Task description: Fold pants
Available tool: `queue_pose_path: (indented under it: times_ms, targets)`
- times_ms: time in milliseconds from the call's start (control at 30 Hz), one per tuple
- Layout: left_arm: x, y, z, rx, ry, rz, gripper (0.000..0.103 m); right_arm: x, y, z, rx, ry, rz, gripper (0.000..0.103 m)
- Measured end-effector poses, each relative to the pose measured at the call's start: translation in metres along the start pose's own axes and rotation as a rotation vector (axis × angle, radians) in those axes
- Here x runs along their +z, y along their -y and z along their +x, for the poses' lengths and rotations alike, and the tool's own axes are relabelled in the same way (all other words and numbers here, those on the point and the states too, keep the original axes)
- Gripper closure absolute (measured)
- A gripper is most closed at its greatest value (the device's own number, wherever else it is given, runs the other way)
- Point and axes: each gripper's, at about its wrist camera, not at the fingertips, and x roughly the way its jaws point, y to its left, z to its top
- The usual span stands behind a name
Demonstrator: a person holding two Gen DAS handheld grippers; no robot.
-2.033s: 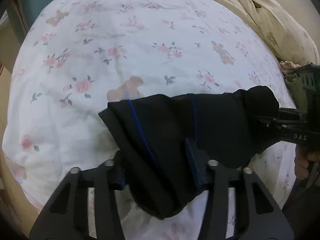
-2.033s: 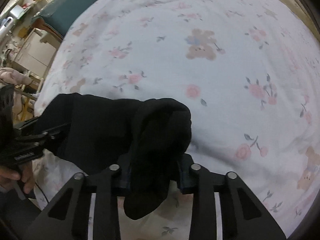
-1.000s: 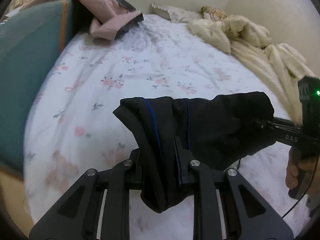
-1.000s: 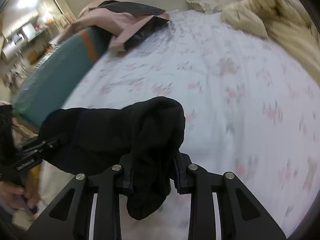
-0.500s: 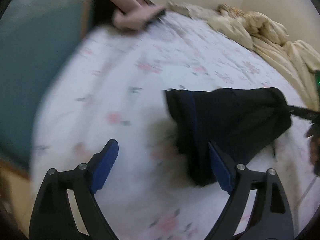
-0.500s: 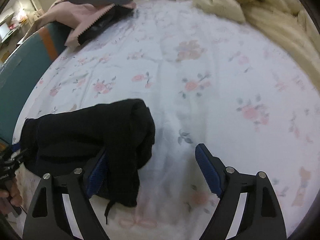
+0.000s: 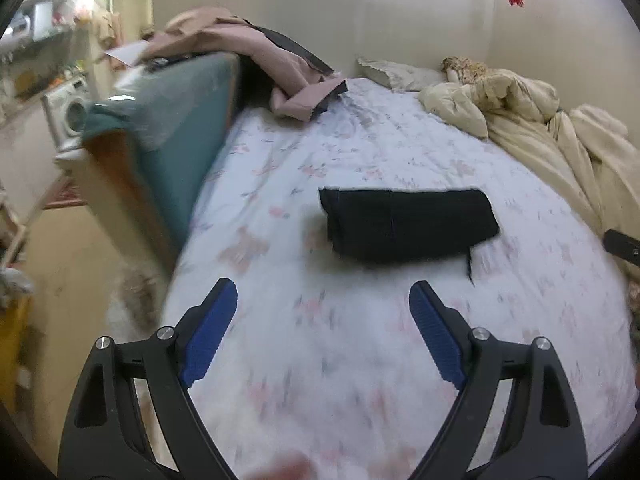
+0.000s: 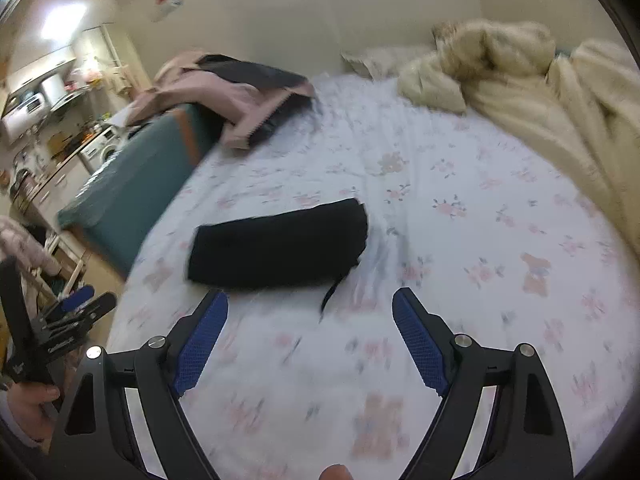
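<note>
Spreading across most of both views, the floral bedsheet (image 7: 360, 360) carries the black pants (image 7: 408, 224), folded into a compact bundle lying crosswise, long axis side to side, ahead of both grippers. A rumpled cream duvet (image 7: 540, 128) crowds the far right edge; a teal headboard (image 7: 176, 128) lines the left. Open sheet surrounds the bundle. The left gripper (image 7: 324, 336) stands wide, empty; the right gripper (image 8: 308, 336) is opening, nothing between its jaws, and appears nearer. A loose drawstring (image 8: 332, 292) trails toward it.
</note>
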Motion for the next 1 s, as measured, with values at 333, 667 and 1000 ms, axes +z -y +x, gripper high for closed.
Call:
queue_pose_path:
  times_ms: [333, 667, 1000]
  targets:
    - [-0.068, 0.01, -0.152, -0.003, 0.103, -0.021, 0.003, -0.103, -0.045, -0.124, -0.009, 0.067, 0.014, 0.0]
    - [-0.126, 0.02, -0.198, 0.021, 0.157, 0.011, 0.0, -0.173, -0.075, -0.162, -0.075, 0.148, -0.033, 0.0]
    - [-0.151, 0.039, -0.19, -0.028, 0.122, 0.001, 0.0, -0.191, -0.089, -0.155, -0.159, 0.146, -0.074, 0.0]
